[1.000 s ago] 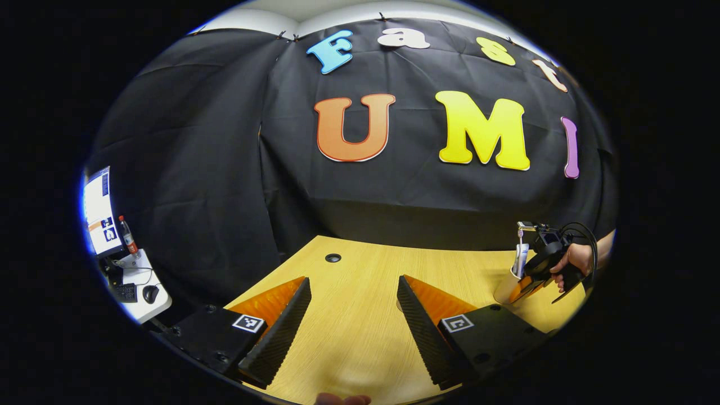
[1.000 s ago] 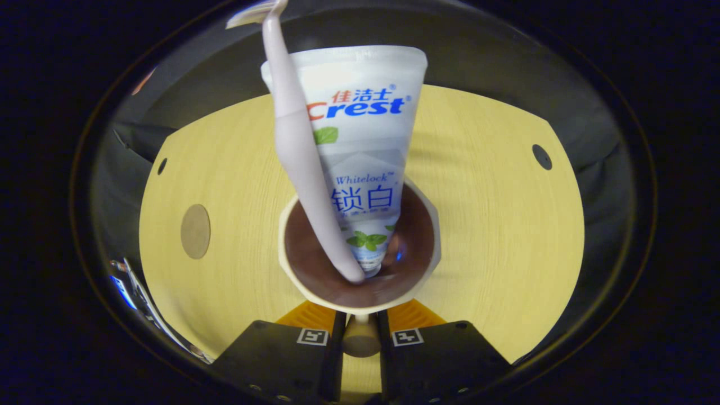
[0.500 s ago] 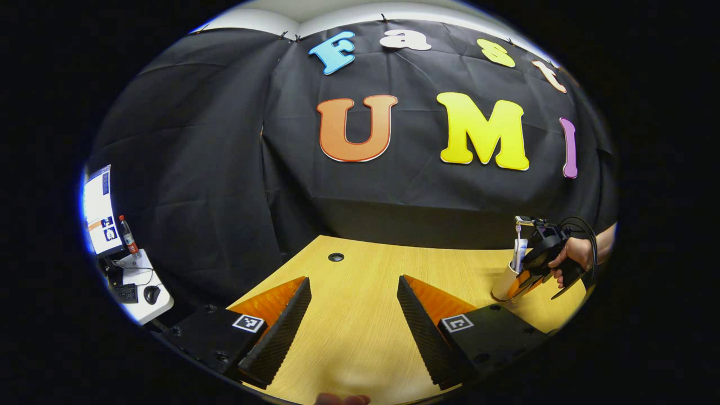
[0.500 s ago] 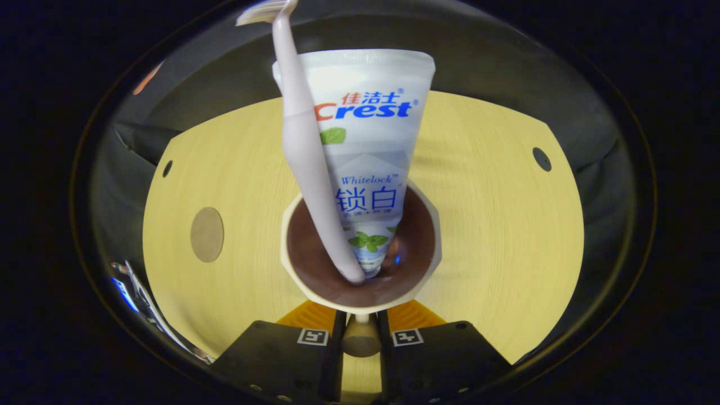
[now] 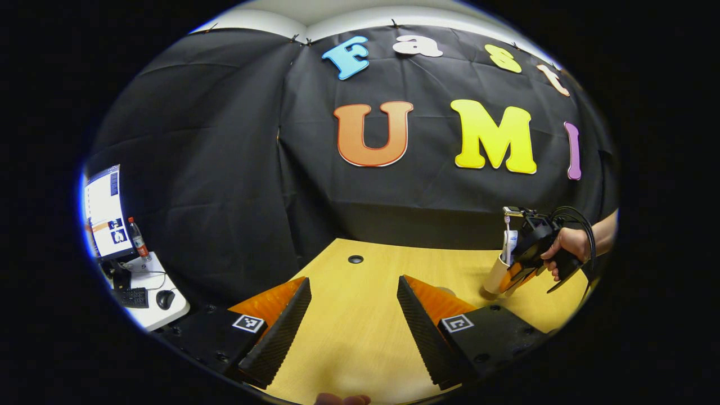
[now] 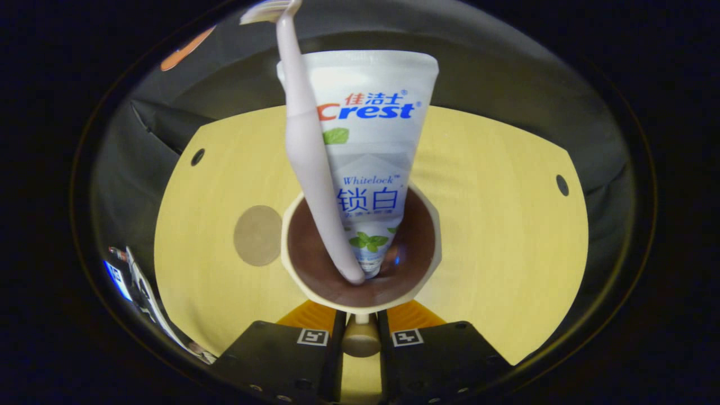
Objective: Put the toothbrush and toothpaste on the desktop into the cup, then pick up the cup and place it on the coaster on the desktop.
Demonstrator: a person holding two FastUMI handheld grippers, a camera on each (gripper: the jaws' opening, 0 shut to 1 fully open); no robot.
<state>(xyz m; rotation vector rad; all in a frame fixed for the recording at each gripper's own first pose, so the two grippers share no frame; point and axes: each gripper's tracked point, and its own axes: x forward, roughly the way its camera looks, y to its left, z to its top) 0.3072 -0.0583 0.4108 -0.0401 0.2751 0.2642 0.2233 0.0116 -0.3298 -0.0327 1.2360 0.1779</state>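
Note:
In the right gripper view a cream cup with a dark inside holds a pale toothbrush and a white toothpaste tube, both standing up out of it. My right gripper is shut on the cup's handle. A round brown coaster lies on the desk just left of the cup's rim. In the left gripper view the same cup hangs tilted a little above the desk at the far right, held by the right gripper in a hand. My left gripper stands open over bare desk.
The yellow wooden desk has small dark cable holes near its back corners. The booth's black cloth wall rises behind the desk. A side table with a monitor, keyboard, mouse and bottle stands far to the left.
The right gripper has carried the cup to the left, so the coaster now sits right beside the cup's rim. The left gripper's view has swung slightly; its jaws stay open.

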